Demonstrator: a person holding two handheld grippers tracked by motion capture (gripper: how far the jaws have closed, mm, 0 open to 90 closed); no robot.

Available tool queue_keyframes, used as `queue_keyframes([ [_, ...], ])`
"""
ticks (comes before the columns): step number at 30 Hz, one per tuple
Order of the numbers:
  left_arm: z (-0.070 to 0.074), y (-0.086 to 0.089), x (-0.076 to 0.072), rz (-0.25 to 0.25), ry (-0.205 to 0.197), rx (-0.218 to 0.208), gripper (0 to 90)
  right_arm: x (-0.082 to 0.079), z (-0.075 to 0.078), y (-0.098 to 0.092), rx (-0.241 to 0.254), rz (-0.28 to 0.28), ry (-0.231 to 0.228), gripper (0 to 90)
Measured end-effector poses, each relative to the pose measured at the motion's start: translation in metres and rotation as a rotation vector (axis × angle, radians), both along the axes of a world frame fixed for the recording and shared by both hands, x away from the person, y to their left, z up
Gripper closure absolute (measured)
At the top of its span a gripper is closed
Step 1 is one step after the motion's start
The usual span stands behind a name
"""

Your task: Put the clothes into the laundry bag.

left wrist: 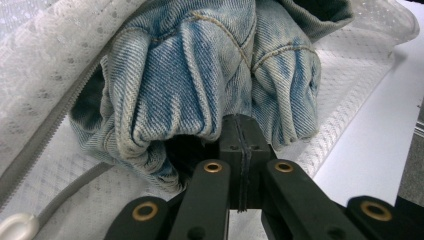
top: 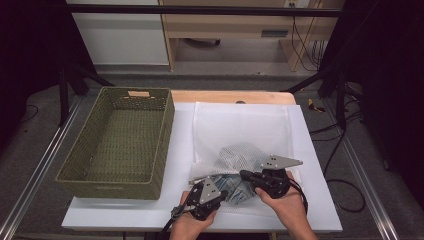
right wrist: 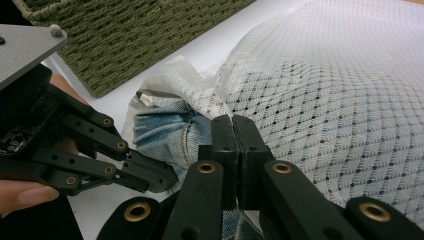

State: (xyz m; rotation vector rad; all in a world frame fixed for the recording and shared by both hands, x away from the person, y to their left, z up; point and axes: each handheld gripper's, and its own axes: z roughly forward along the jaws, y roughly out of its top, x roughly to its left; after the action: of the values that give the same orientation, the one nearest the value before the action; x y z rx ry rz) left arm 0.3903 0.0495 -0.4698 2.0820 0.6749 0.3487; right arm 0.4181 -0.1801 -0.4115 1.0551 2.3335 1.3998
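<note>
Two grippers work at the mesh bag (top: 240, 135): left gripper (left wrist: 240, 150) fingers clamped on denim jeans (left wrist: 200, 75); right gripper (right wrist: 233, 150) fingers pinched on bag mesh, apparently steadying the opening.

Jeans (left wrist: 200, 85) mostly hidden inside mesh bag (top: 240, 125)

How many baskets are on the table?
1: the green woven basket sits on the table's left side, beside the white mesh bag.
</note>
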Motion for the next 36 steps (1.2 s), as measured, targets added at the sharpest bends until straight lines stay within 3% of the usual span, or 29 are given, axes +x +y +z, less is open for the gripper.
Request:
queue_keyframes([
  [24, 0.004, -0.001, 0.011, 0.027, -0.014, 0.014, 90.0, 0.003, 0.001, 0.003, -0.015, -0.006, -0.008, 89.4],
  [36, 0.008, -0.005, 0.026, 0.061, -0.027, 0.009, 90.0, 0.003, 0.004, 0.004, -0.012, -0.01, -0.017, 89.4],
])
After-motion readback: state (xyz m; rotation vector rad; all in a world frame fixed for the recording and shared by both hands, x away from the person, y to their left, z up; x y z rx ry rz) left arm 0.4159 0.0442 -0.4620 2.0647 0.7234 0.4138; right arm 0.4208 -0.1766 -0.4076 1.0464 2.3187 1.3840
